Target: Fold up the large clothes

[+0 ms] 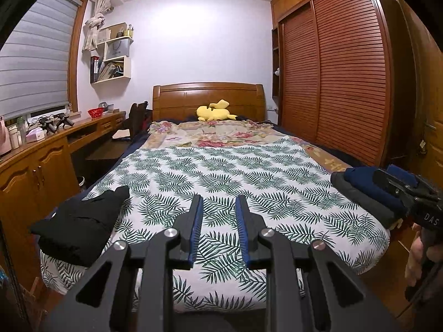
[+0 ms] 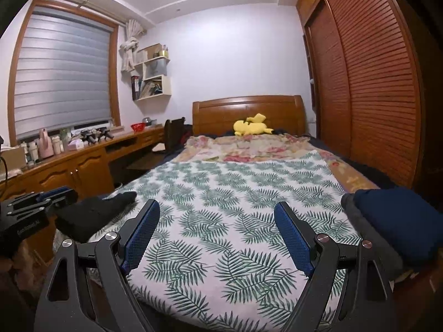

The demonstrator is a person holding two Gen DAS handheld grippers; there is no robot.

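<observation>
A crumpled black garment lies on the near left corner of the bed. A folded stack, navy cloth over grey, rests on the near right corner. Between them stretches the white leaf-print sheet. My left gripper hovers over the foot of the bed with a narrow gap and nothing between its blue pads. My right gripper stands wide open over the sheet, also with nothing in it. Neither gripper touches any cloth.
A floral blanket and a yellow plush toy lie by the wooden headboard. A slatted wardrobe runs along the right. A cluttered wooden desk and a chair stand on the left. A person's hand holds the right gripper.
</observation>
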